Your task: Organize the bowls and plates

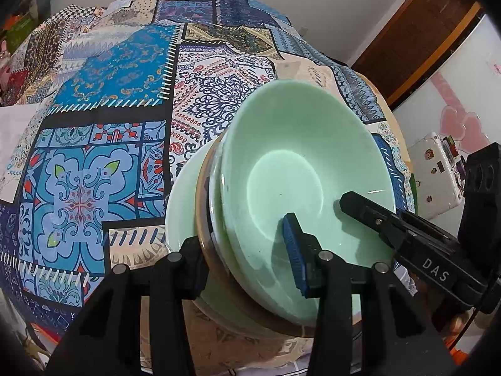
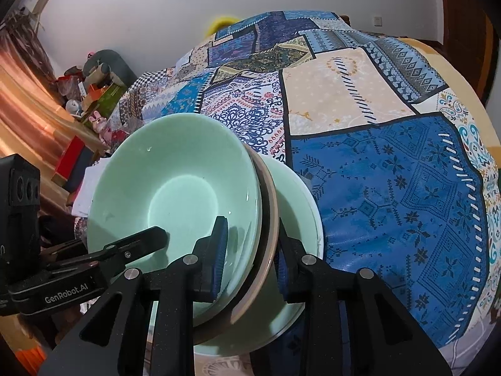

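Left gripper lower centre, jaws clamped on stack rim. Right gripper lower centre, jaws clamped narrow on opposite rim. Stack: mint-green bowl on top, glossy, brown-rimmed dish beneath, pale green plate lowest. Stack tilted, bowl mouth toward cameras. Behind: patchwork cloth on surface.

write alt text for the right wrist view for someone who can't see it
Two grippers clamp opposite rims of a stack of dishes, a green bowl on top, with a brown-rimmed dish and a pale green plate beneath. The right gripper holds the near right rim, the left gripper the left rim, over a patchwork tablecloth.
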`<act>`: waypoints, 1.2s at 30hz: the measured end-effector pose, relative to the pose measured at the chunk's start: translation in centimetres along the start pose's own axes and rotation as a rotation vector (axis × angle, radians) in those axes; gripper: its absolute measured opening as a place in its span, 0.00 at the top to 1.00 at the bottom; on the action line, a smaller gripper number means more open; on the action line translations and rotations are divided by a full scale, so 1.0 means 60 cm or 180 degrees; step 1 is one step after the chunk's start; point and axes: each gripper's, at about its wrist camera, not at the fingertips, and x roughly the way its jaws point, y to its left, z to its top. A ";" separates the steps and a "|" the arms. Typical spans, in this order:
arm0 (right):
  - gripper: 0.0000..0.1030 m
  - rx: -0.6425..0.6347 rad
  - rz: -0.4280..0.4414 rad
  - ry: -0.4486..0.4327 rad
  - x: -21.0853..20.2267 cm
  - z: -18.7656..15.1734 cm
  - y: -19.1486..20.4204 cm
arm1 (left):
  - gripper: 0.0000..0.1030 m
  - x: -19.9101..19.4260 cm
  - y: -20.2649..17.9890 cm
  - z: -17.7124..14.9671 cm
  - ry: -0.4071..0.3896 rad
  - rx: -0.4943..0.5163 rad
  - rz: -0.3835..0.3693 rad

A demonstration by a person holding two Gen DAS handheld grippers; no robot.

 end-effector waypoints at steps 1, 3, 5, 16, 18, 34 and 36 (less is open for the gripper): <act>0.74 0.0001 0.0005 -0.0001 0.001 0.000 0.000 | 0.58 0.000 0.000 -0.001 -0.0010 0.0001 -0.0001; 0.74 -0.0017 -0.0004 -0.0017 -0.001 -0.001 0.000 | 0.58 0.000 0.001 -0.002 -0.0016 -0.0006 -0.0013; 0.73 -0.0070 -0.0047 -0.0071 -0.009 -0.003 0.005 | 0.58 -0.004 -0.001 -0.004 -0.0068 0.0035 0.0053; 0.58 -0.0339 -0.0034 -0.0646 -0.122 -0.010 0.046 | 0.58 -0.091 -0.012 -0.025 -0.0508 0.0196 0.0311; 0.57 -0.0430 -0.0020 -0.0791 -0.149 -0.013 0.061 | 0.57 -0.125 -0.022 -0.030 -0.0676 0.0242 0.0325; 0.27 -0.0894 0.0126 -0.1828 -0.329 -0.063 0.139 | 0.28 -0.383 -0.105 -0.102 -0.2321 0.0629 0.0420; 0.21 -0.0928 0.0149 -0.1869 -0.337 -0.068 0.144 | 0.19 -0.398 -0.110 -0.115 -0.2495 0.0673 0.0464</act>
